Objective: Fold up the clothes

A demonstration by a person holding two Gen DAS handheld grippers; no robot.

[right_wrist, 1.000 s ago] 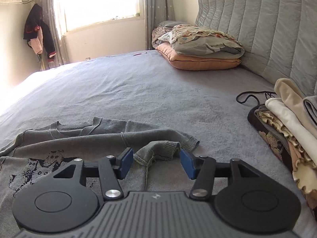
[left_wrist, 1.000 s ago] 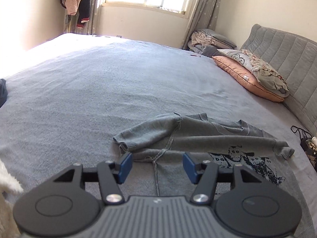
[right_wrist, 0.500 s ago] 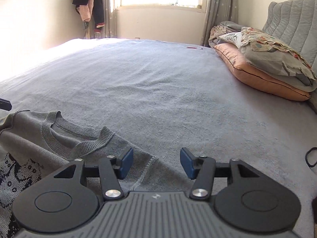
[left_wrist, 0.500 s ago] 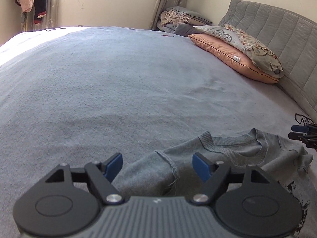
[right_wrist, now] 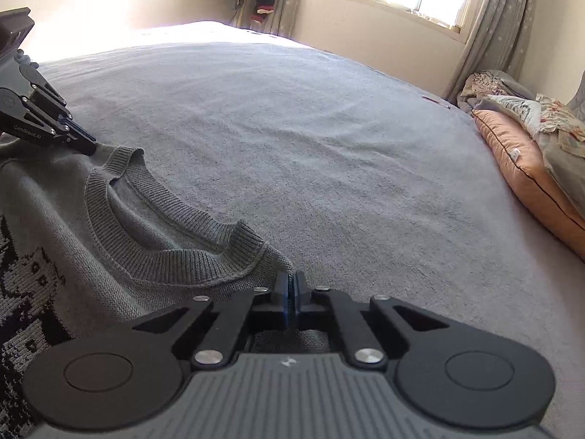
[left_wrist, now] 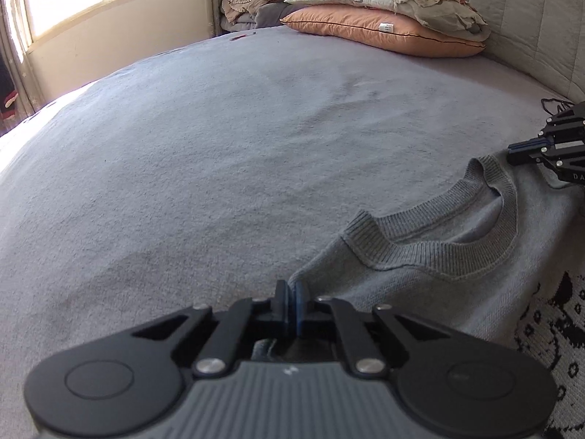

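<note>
A grey knitted sweater (left_wrist: pixel 457 285) with a ribbed round collar and a black-and-white pattern lies flat on a grey, fuzzy bed (left_wrist: pixel 219 146). At bottom centre of each view, the left gripper (left_wrist: pixel 291 305) and right gripper (right_wrist: pixel 290 301) are pressed together, each pinching a shoulder edge beside the collar. Stacked pillows (left_wrist: pixel 384 18) lie at upper right of the left view.
</note>
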